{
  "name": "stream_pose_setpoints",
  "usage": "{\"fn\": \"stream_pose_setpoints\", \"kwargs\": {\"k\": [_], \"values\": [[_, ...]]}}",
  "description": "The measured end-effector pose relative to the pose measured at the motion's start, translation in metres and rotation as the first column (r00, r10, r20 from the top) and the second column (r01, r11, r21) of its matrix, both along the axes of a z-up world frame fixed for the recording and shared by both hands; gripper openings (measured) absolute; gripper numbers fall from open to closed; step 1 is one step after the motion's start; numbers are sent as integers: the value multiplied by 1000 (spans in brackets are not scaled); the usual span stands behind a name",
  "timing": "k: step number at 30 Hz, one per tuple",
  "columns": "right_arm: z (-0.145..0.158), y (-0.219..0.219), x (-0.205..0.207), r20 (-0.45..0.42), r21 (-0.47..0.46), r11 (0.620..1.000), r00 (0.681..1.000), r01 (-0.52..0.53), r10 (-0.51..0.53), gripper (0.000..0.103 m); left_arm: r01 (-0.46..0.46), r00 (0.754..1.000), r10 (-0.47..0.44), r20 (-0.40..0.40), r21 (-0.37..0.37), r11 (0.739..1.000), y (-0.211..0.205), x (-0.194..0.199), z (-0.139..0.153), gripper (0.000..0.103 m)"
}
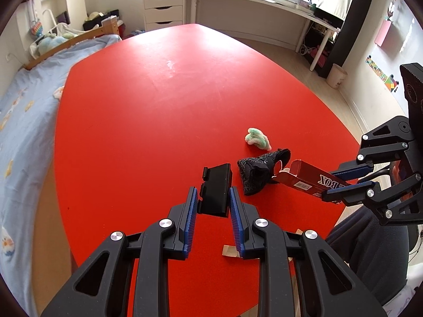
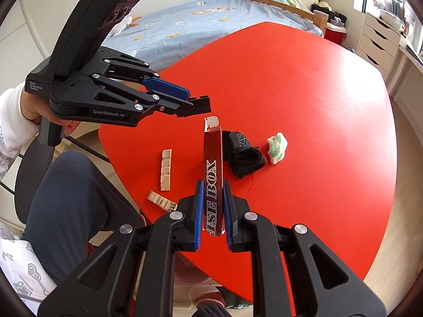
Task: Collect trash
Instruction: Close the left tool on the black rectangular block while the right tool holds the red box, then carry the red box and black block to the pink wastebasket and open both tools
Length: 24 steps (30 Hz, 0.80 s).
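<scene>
Your left gripper (image 1: 213, 198) clamps the black clip (image 1: 215, 192), right gripper (image 2: 212, 192) pinches the red box (image 2: 212, 169); both lifted off the table (image 1: 158, 105), next needs a bin.

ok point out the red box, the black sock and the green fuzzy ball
red box (image 2: 213, 174), right wrist view, on its lettered face
black sock (image 1: 254, 172), left wrist view, on its patterned middle
green fuzzy ball (image 1: 257, 138), left wrist view, on its centre
</scene>
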State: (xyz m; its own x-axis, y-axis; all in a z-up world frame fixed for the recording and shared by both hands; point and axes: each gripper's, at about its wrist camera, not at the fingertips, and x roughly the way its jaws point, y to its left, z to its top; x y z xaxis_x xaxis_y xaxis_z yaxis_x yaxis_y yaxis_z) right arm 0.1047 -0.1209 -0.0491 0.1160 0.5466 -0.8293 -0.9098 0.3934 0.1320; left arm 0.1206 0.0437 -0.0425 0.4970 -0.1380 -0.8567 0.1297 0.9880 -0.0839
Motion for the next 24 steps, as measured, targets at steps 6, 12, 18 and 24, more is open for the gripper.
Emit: {"fn": "stream_pose_setpoints", "kwargs": {"k": [6, 12, 18, 24], "values": [[13, -17, -12, 19, 23, 998, 998, 56, -57, 13, -7, 999, 8, 41, -12, 1000, -13, -26, 17, 24], [30, -32, -26, 45, 54, 992, 993, 110, -112, 13, -17, 996, 19, 84, -20, 1000, -28, -60, 32, 24], [43, -44, -47, 58, 97, 985, 987, 143, -149, 13, -30, 992, 34, 123, -37, 999, -37, -88, 45, 24], [49, -54, -74, 69, 129, 980, 984, 152, -162, 13, -25, 988, 33, 149, -50, 998, -48, -113, 50, 24]]}}
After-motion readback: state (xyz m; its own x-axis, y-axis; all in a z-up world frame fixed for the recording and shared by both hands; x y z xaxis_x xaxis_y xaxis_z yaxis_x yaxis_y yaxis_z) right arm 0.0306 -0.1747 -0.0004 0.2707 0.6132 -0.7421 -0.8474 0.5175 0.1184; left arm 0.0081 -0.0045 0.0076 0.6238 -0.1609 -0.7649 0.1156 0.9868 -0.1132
